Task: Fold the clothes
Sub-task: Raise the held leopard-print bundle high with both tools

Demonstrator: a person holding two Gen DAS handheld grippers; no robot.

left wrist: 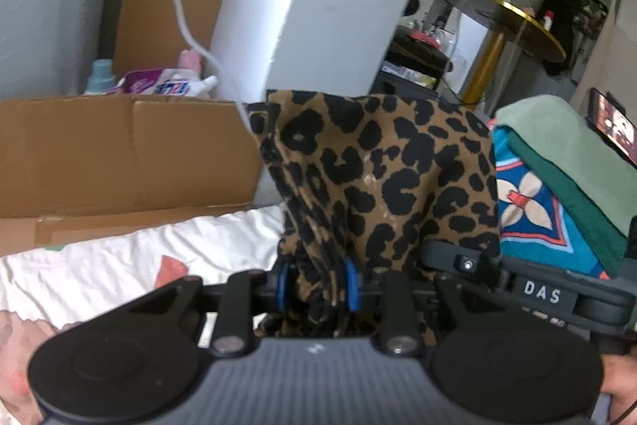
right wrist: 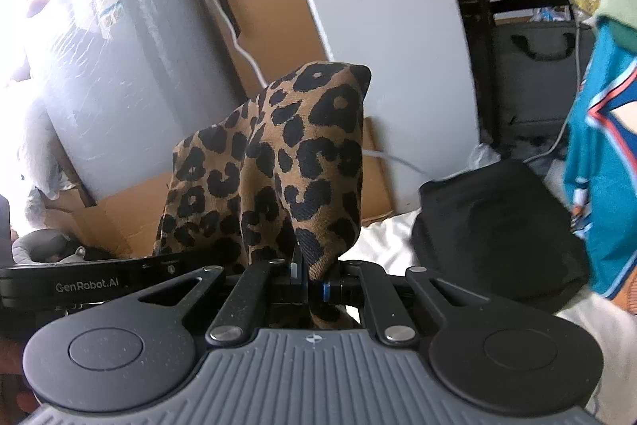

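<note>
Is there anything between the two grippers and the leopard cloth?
No. The left gripper already clamps a bunched part of the leopard cloth, and the right gripper is shut on another part of it. Nothing visible lies between.

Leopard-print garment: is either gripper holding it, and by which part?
Both. The left gripper is shut on a thick bunched fold of the leopard-print garment; the right gripper pinches a thinner fold. Which part cannot be told.

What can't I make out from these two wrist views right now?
- Leopard-print cloth: its lower part drops behind the left tool in the left view, and behind the right tool in the right view. Garment type unclear.
- Phone screen: cut by the left view's right edge, too small.
- Teal patterned cloth: cut by the right view's edge.
</note>
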